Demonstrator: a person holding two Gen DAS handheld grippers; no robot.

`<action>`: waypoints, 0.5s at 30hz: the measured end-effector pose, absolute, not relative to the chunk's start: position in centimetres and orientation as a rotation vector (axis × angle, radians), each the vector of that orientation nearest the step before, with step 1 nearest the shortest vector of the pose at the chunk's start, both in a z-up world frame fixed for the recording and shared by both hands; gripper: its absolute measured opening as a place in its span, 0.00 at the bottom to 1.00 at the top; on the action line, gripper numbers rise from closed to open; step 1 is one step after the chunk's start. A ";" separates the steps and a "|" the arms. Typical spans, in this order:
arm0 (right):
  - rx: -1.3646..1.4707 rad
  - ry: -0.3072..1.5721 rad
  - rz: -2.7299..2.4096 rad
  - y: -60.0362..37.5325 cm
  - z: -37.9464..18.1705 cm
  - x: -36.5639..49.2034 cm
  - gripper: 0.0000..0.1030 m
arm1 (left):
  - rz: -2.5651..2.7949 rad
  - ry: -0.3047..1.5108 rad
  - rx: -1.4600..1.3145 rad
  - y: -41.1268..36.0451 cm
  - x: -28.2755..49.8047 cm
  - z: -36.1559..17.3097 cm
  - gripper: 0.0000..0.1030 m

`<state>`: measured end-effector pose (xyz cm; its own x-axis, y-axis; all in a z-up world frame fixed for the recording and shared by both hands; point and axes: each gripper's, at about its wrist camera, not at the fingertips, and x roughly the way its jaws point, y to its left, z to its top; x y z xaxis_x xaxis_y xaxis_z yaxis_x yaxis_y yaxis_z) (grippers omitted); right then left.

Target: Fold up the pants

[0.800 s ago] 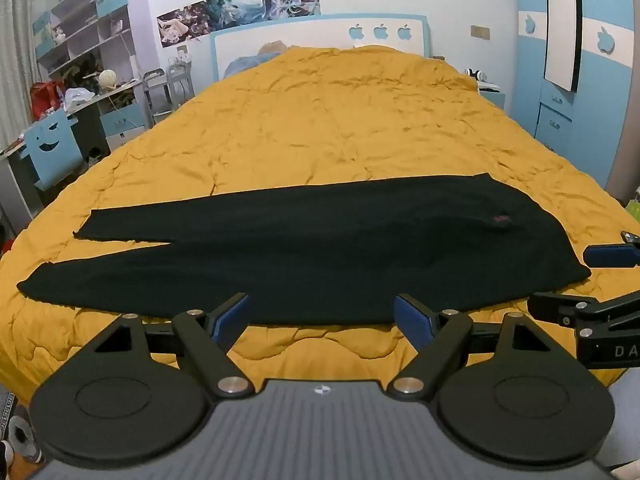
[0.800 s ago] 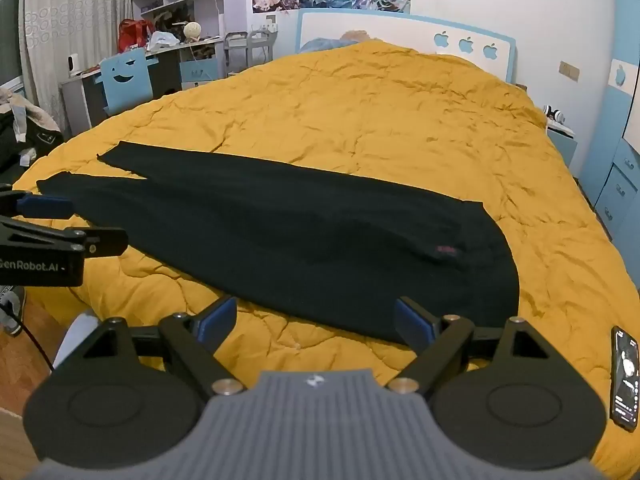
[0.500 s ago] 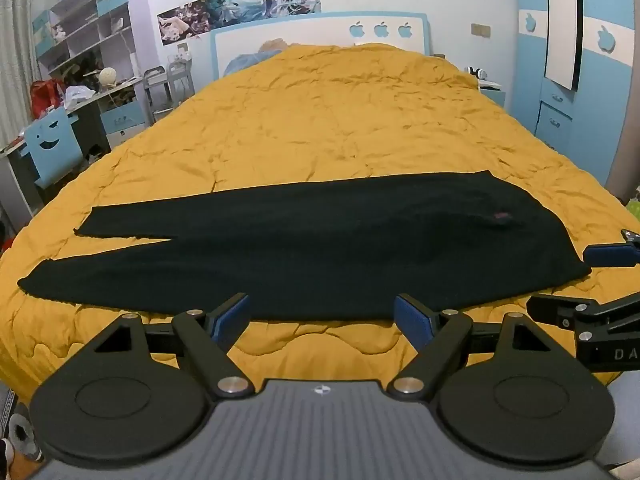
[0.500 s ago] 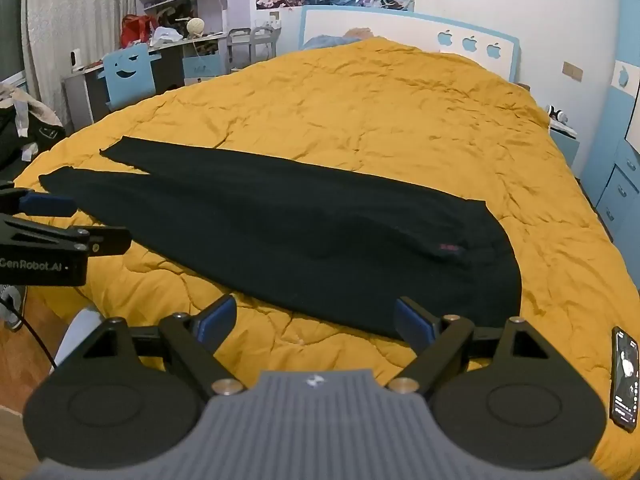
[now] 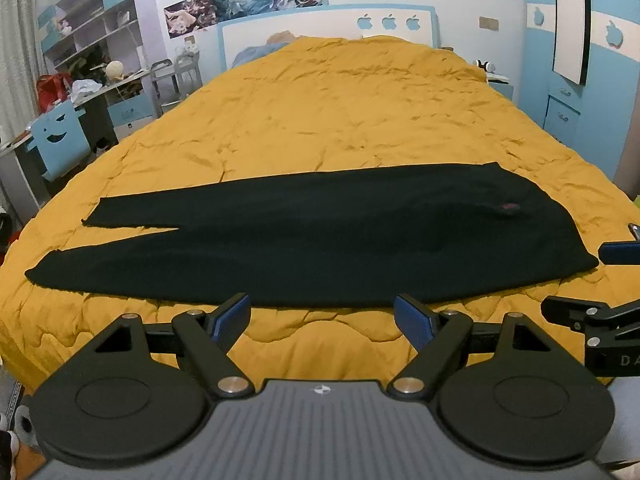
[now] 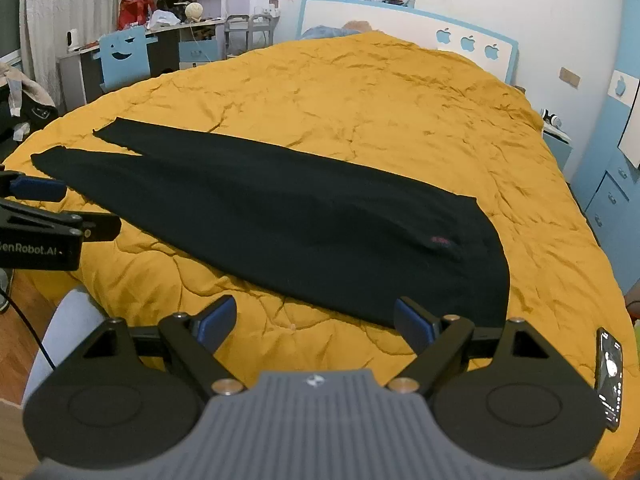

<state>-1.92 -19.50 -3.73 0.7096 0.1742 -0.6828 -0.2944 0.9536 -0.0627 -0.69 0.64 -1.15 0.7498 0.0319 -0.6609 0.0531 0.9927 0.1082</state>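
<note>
Black pants [image 5: 320, 236] lie flat across the yellow quilt [image 5: 340, 120], waist at the right, two leg ends at the left. In the right wrist view the pants [image 6: 280, 220] run from upper left to lower right. My left gripper [image 5: 322, 316] hovers open just short of the pants' near edge, about mid-length, nothing between its blue pads. My right gripper [image 6: 314, 322] is open too, above the quilt near the waist end, empty. Each gripper shows at the edge of the other's view: the right gripper [image 5: 600, 288] and the left gripper [image 6: 52, 208].
A phone [image 6: 610, 376] lies on the quilt near the bed's right corner. A desk and blue chair [image 5: 60, 140] stand left of the bed, blue wardrobes [image 5: 580, 60] at the right. The headboard [image 5: 328, 32] is at the far end.
Both views have shifted slightly, so the pants sit a little farther up the frame. Both grippers stay open and the pants lie unchanged.
</note>
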 end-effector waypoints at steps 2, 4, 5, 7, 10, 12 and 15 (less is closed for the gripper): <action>-0.175 0.738 0.258 -19.6 -3.7 -2.1 0.80 | -0.009 0.728 0.122 0.6 -0.7 -1.2 0.92; -0.178 0.744 0.252 -19.6 -3.7 -2.0 0.80 | -0.005 0.733 0.125 0.3 -0.7 -1.2 0.92; -0.181 0.748 0.249 -19.6 -3.7 -2.0 0.80 | -0.004 0.733 0.125 0.4 -0.8 -1.1 0.92; -0.187 0.750 0.246 -19.5 -3.7 -2.0 0.80 | -0.004 0.734 0.127 0.3 -1.0 -1.2 0.92; -0.188 0.743 0.248 -19.4 -3.6 -2.3 0.80 | -0.003 0.732 0.125 0.3 -1.0 -1.2 0.92; -0.190 0.740 0.246 -19.4 -3.5 -2.3 0.80 | -0.002 0.731 0.122 0.4 -1.1 -1.1 0.92; -0.189 0.737 0.245 -19.3 -3.6 -2.3 0.80 | -0.002 0.731 0.121 0.5 -1.2 -1.1 0.92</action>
